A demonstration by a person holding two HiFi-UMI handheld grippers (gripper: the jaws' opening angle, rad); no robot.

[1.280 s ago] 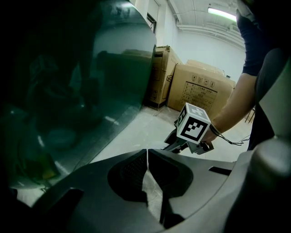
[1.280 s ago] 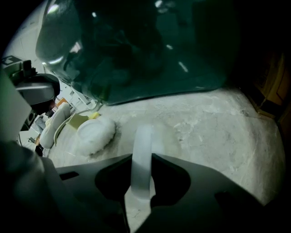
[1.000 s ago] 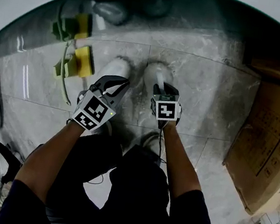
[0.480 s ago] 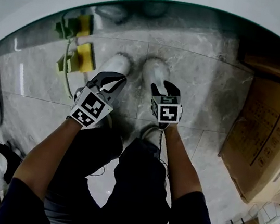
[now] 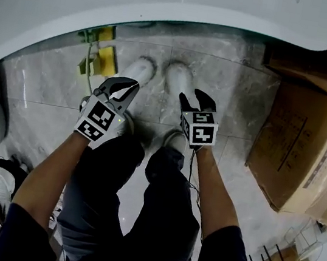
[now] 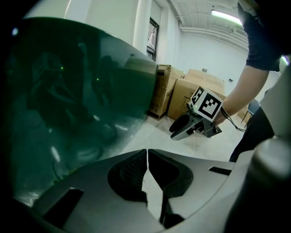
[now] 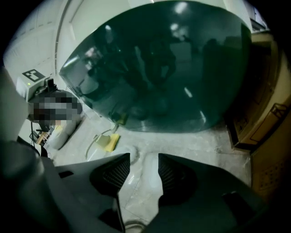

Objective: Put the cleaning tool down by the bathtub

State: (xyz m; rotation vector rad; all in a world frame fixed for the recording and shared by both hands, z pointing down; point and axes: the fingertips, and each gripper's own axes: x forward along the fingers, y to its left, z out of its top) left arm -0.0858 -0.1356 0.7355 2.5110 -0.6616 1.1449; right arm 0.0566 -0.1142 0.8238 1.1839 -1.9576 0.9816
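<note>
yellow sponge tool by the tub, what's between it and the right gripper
Head view: the person's white shoes stand between the yellow sponge tool and the right gripper.

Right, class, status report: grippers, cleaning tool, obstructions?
Left gripper shut, empty. Right gripper jaws just opening, nothing between. Cleaning tool on floor by bathtub. Nothing blocking.

**Three cameras looking down on the floor strip beside the bathtub (image 5: 141,0)**

The head camera is looking steeply down from above the person's legs (image 5: 159,218), taking in the left gripper (image 5: 127,85), the right gripper (image 5: 194,98), the floor (image 5: 237,95) and the tub's white rim along the top edge. The left gripper camera is riding low and facing along its own jaws, past the tub's dark green side toward the cardboard boxes (image 5: 296,148), and it is catching the right gripper close by. The right gripper camera is pointing down over its jaws at the same green side and floor, sharing the yellow cleaning tool (image 5: 104,59) and the boxes with the head view.
</note>
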